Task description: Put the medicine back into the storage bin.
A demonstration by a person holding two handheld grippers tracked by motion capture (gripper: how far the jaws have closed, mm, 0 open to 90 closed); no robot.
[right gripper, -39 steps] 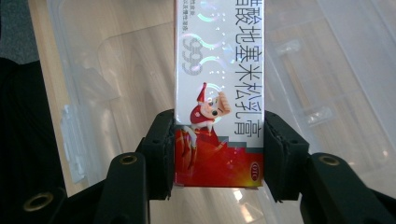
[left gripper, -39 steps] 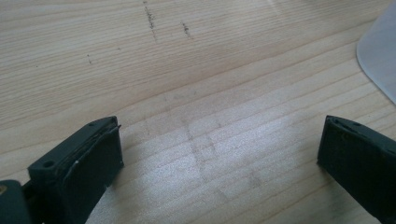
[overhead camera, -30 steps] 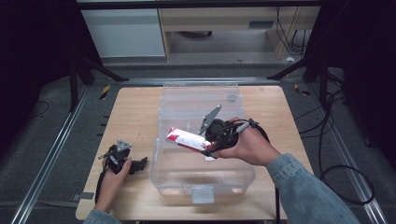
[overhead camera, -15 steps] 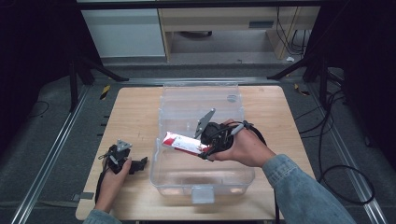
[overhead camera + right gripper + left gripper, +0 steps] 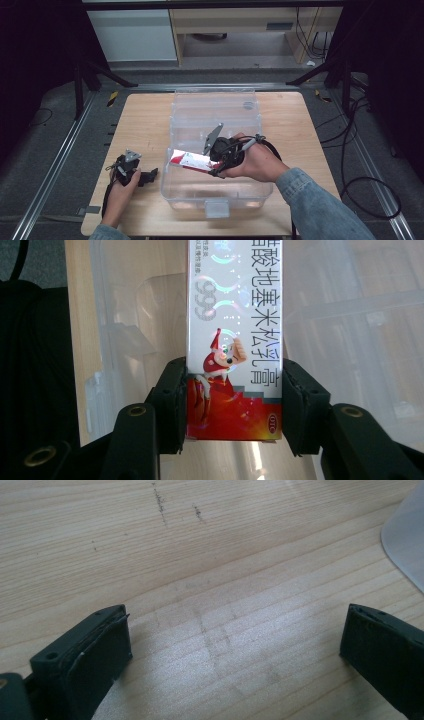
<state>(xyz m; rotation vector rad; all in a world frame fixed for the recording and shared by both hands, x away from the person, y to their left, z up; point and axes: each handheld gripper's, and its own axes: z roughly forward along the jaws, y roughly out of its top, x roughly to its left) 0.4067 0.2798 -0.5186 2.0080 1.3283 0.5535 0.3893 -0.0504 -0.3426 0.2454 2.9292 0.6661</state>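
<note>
So the right gripper [image 5: 212, 161] is clamped on one end of the red-and-white carton [image 5: 234, 340], long axis pointing left over the clear bin [image 5: 216, 200], while the left gripper [image 5: 235, 660] sits wide open and empty on the surface [image 5: 140, 120] beside it.

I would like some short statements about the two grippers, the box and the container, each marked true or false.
1. The right gripper is shut on the red and white box. True.
2. The left gripper holds a small box. False: it is open, with only bare wooden table between its jaws.
3. The red and white box is held over the clear plastic container. True.
4. The clear plastic container stands on the floor. False: it stands on the wooden table.
5. The left gripper is inside the container. False: it rests on the table, left of the container.
</note>
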